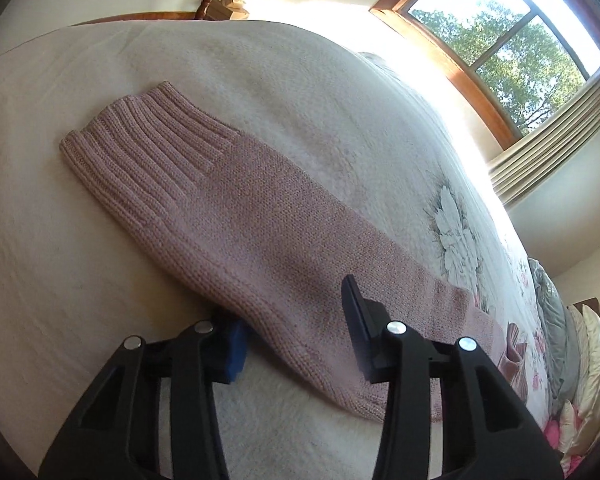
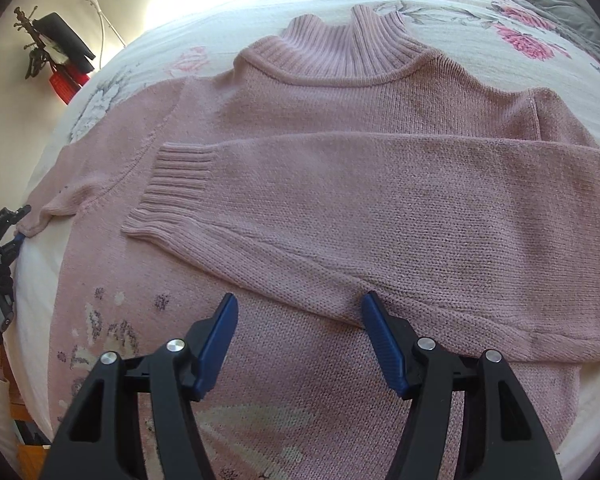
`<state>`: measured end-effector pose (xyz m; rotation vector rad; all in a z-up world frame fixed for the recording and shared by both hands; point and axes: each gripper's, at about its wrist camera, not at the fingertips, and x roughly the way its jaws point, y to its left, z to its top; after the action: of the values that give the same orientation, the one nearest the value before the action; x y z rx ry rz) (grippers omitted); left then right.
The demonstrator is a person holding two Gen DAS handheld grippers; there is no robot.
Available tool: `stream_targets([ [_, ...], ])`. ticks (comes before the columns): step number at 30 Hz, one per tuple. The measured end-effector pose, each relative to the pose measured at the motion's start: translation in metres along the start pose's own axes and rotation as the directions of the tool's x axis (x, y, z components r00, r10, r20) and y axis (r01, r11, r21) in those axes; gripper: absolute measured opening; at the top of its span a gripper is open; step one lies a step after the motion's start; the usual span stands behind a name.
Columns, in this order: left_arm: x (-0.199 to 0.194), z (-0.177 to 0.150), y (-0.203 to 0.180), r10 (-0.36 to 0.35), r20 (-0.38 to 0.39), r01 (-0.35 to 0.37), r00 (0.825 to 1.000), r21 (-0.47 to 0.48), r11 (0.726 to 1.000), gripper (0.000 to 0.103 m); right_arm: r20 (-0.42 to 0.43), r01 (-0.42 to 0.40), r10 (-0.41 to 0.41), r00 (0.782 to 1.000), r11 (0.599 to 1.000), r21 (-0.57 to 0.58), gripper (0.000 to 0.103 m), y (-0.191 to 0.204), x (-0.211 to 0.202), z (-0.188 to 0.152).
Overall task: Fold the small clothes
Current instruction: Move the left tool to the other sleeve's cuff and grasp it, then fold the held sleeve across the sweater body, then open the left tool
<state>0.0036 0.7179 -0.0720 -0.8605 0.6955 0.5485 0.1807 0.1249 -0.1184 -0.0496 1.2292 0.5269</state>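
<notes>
A pink knitted turtleneck sweater point(image 2: 340, 92) lies flat on the bed, front up, with a pale pattern low on its body. One sleeve point(image 2: 380, 200) is folded across the chest, its ribbed cuff point(image 2: 176, 180) pointing left. My right gripper point(image 2: 300, 298) hovers open just below that sleeve's lower edge, holding nothing. The other sleeve point(image 1: 228, 208) stretches out over the white bedspread, its ribbed cuff point(image 1: 140, 144) at the far end. My left gripper point(image 1: 292, 304) is open and straddles this sleeve's near edge, one finger on each side. In the right wrist view the left gripper point(image 2: 8, 228) shows at the far left.
The bedspread point(image 1: 80, 260) is white, with a flower print point(image 2: 520, 36) toward the head. Pillows and a grey blanket point(image 1: 560, 320) lie at the head of the bed. A window point(image 1: 500, 36) is beyond the bed. A wooden bedpost point(image 1: 206, 4) and a wall rack point(image 2: 48, 44) stand at the far side.
</notes>
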Motion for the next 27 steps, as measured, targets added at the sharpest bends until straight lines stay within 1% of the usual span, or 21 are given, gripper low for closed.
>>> stream_targets([
  [3,0.001,0.002,0.000,0.017,-0.001,-0.017,1.000,0.001,1.000,0.036,0.000,-0.004,0.004,1.000,1.000,0.001,0.065,-0.001,0.000,0.000],
  [4,0.002,0.002,0.000,0.026,0.000,-0.026,1.000,0.002,1.000,0.031,0.000,-0.006,0.006,1.000,1.000,0.003,0.065,-0.001,0.001,0.000],
  [5,0.002,0.003,0.000,0.037,0.001,-0.037,0.999,0.001,0.999,0.022,0.000,-0.007,0.007,1.000,1.000,0.003,0.065,-0.001,0.001,0.000],
  [6,0.001,0.004,0.006,0.039,0.000,-0.039,0.999,-0.006,0.999,0.018,0.000,-0.007,0.007,1.000,1.000,0.001,0.065,-0.001,0.001,0.000],
  [7,0.001,0.005,0.008,0.030,-0.003,-0.030,1.000,-0.021,0.999,0.011,0.000,-0.008,0.008,1.000,1.000,0.000,0.065,-0.001,0.001,0.000],
  [8,0.000,0.006,0.010,0.019,-0.006,-0.019,1.000,-0.036,0.999,0.007,0.001,-0.010,0.010,1.000,1.000,0.000,0.065,-0.001,0.000,0.000],
  [10,-0.003,0.005,0.007,0.011,0.004,-0.011,1.000,-0.039,0.999,0.005,0.007,-0.015,0.015,1.000,1.000,-0.001,0.065,-0.002,-0.001,-0.001],
  [12,-0.011,0.002,-0.005,0.000,0.027,0.000,1.000,-0.008,1.000,0.005,0.012,-0.023,0.023,1.000,1.000,0.007,0.065,-0.003,-0.005,-0.003],
  [15,-0.022,-0.005,-0.037,-0.065,0.043,0.063,0.997,0.049,0.997,0.005,0.029,-0.023,0.023,0.999,1.000,0.012,0.065,-0.005,-0.015,-0.006],
  [18,-0.031,-0.020,-0.085,-0.142,0.032,0.137,0.989,0.133,0.982,0.005,0.047,-0.010,0.010,0.999,1.000,0.007,0.065,-0.008,-0.024,-0.008],
  [20,-0.035,-0.037,-0.121,-0.199,0.011,0.193,0.980,0.195,0.962,0.005,0.058,-0.006,0.005,0.998,1.000,0.010,0.065,-0.012,-0.031,-0.011],
  [23,-0.036,-0.066,-0.172,-0.276,-0.043,0.277,0.960,0.269,0.922,0.005,0.072,0.008,-0.009,0.997,1.000,0.015,0.065,-0.020,-0.039,-0.014],
  [27,-0.027,-0.110,-0.226,-0.325,-0.112,0.343,0.939,0.337,0.877,0.005,0.084,0.033,-0.035,0.996,0.999,0.017,0.065,-0.031,-0.048,-0.018],
])
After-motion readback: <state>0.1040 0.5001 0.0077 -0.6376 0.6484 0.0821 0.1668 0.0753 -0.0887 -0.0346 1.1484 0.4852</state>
